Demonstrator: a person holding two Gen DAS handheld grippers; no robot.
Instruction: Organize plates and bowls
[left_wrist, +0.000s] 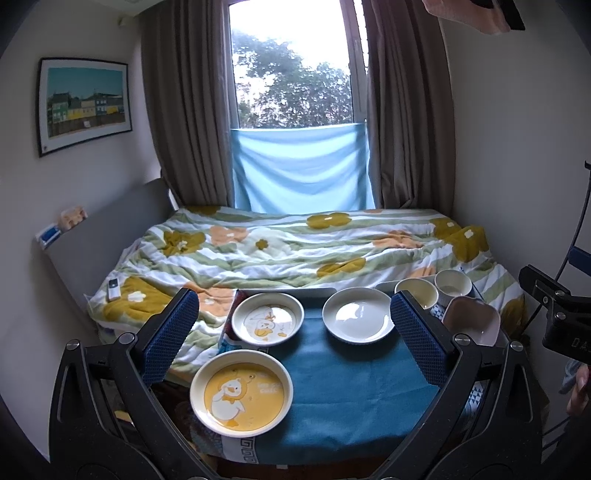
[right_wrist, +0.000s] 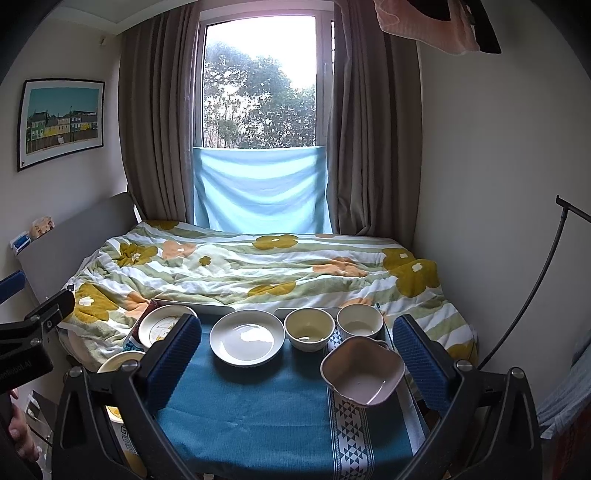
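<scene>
Starting nearest, the left gripper (left_wrist: 291, 347) hangs spread and empty over the yellow duck plate (left_wrist: 241, 392); the right gripper (right_wrist: 295, 369) (likewise released) hovers by the pink bowl (right_wrist: 364, 373). Farther back sit the white plate (right_wrist: 247, 341) and two round bowls (right_wrist: 309, 328); grip rims squarely, stack like on like

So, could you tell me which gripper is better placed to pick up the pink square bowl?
The right gripper: it is open and the pink square bowl sits between its fingers, near the right one. From the left gripper, the bowl lies outside its right finger.
</scene>
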